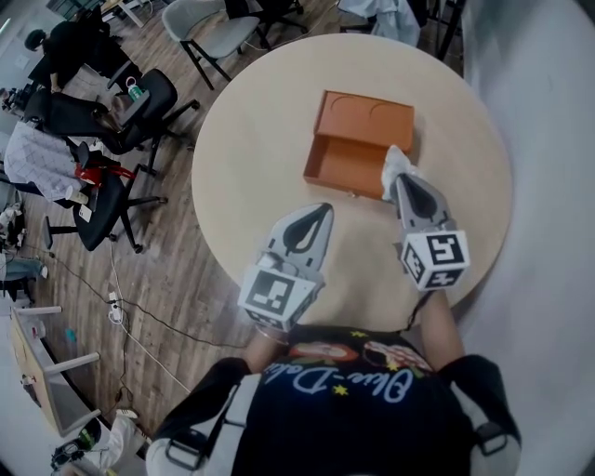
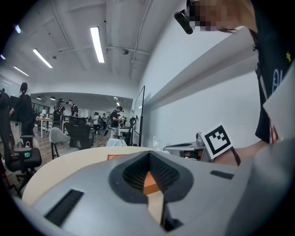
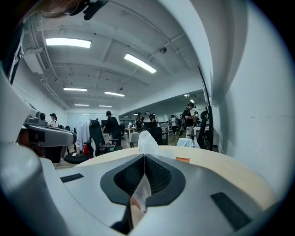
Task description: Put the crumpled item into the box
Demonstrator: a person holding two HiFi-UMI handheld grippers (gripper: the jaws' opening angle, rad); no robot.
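Note:
An orange box [image 1: 346,165] lies open on the round beige table [image 1: 251,158], its lid [image 1: 366,119] folded back on the far side. My right gripper [image 1: 400,181] is at the box's right front corner, shut on a white crumpled item [image 1: 395,163] that sticks out past its tips. In the right gripper view the crumpled item [image 3: 146,140] rises above the closed jaws of the right gripper [image 3: 144,156]. My left gripper [image 1: 324,210] hovers just in front of the box, shut and holding nothing. Orange of the box [image 2: 150,182] shows through the left gripper [image 2: 149,154].
Black office chairs [image 1: 121,112] and a grey chair [image 1: 209,28] stand on the wood floor left of and behind the table. Cables [image 1: 139,316] run across the floor. A pale wall [image 1: 548,112] is close on the right. People stand far off in the office.

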